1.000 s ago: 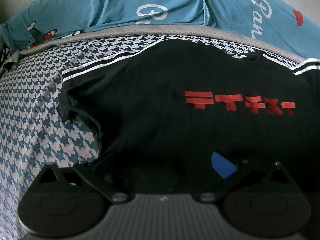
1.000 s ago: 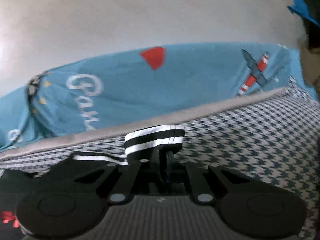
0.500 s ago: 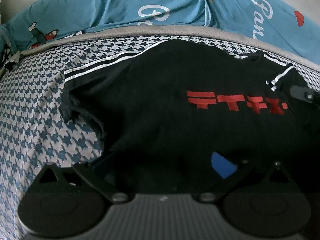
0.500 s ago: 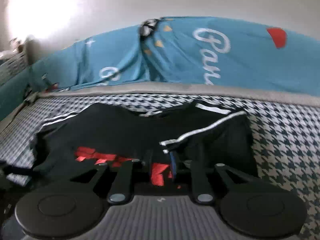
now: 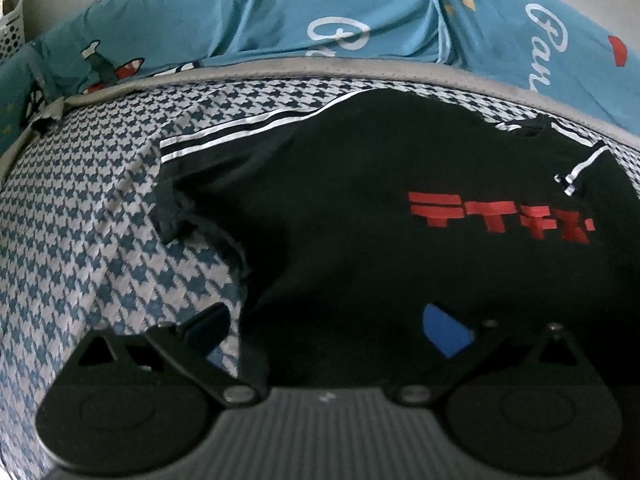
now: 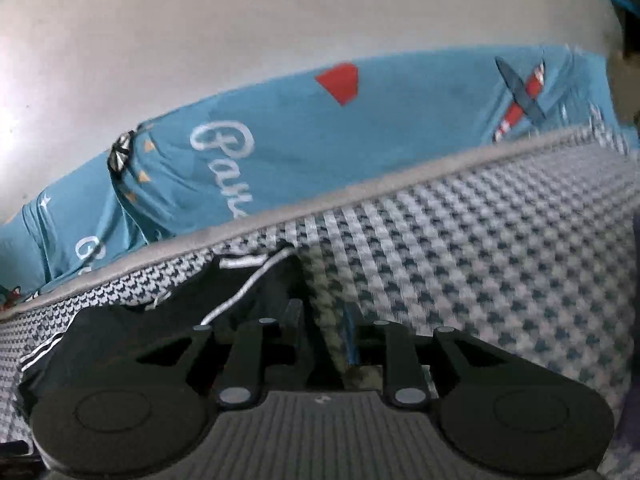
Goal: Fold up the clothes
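A black T-shirt with a red print lies flat on the houndstooth bed cover. Its left sleeve, edged with white stripes, is spread out. The right sleeve is folded in over the chest. My left gripper is open wide just over the shirt's lower left side, one finger over the cover and one over the cloth. In the right wrist view my right gripper is opening, with only houndstooth cover showing in the narrow gap. The folded sleeve lies just left of it.
A blue printed quilt is bunched along the far side, behind a grey border strip. A pale wall rises behind it. A white perforated basket stands at the far left. Bare cover spreads to the right of the shirt.
My right gripper carried the striped right sleeve in over the shirt, let it go and drew back to the right. The left gripper kept still and open.
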A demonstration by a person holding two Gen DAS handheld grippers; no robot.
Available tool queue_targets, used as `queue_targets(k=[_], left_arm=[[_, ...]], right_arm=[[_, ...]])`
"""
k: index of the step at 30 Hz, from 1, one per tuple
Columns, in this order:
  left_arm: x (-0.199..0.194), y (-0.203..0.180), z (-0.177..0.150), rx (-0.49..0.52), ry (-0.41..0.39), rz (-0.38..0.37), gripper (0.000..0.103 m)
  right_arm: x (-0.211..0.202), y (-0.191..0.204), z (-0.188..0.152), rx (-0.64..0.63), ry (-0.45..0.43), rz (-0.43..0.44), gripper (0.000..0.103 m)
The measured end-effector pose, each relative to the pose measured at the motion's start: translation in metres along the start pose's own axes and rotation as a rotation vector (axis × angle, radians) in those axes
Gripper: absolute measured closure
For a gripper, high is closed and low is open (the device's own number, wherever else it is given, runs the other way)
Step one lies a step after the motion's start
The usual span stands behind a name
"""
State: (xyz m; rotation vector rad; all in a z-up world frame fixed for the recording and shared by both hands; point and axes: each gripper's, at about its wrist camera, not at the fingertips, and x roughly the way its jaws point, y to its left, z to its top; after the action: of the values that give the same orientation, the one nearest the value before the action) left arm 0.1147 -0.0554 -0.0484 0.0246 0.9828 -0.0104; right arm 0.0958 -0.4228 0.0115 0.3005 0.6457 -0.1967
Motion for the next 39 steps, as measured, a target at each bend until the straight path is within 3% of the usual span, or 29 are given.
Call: queue_targets(k=[7,11,15,19,24,29,36,39], left_arm=[[0.005,0.007,-0.006,-0.004,0.023,-0.002,0.0],[0.005,0.016,-0.008,-0.008,0.019,0.004,0.0],[0.004,0.033,-0.011,-0.034,0.01,0.012,0.0],[0.004,0.053,-0.013,-0.068,0.005,0.023,0.0],[0.004,0.083,-0.012,-0.153,-0.001,0.014,0.0],[0.003,0.105,-0.008,-0.219,-0.022,-0.015,0.0],[0.016,0.118,0.004,-0.247,-0.028,-0.04,0.0],[0.021,0.122,0.011,-0.248,-0.034,-0.068,0.0]], right_arm=[[0.016,0.011,-0.024,-0.032,0.097,0.014,0.082],[0.028,0.022,-0.047,-0.077,0.172,-0.033,0.079],[0.021,0.036,-0.062,-0.174,0.171,-0.085,0.073],[0.008,0.043,-0.07,-0.189,0.176,-0.149,0.071],[-0.009,0.054,-0.073,-0.138,0.154,-0.118,0.071],[-0.006,0.081,-0.082,-0.176,0.174,-0.071,0.07],[0.004,0.108,-0.094,-0.228,0.225,-0.02,0.069],[0.006,0.11,-0.095,-0.237,0.229,-0.023,0.064]])
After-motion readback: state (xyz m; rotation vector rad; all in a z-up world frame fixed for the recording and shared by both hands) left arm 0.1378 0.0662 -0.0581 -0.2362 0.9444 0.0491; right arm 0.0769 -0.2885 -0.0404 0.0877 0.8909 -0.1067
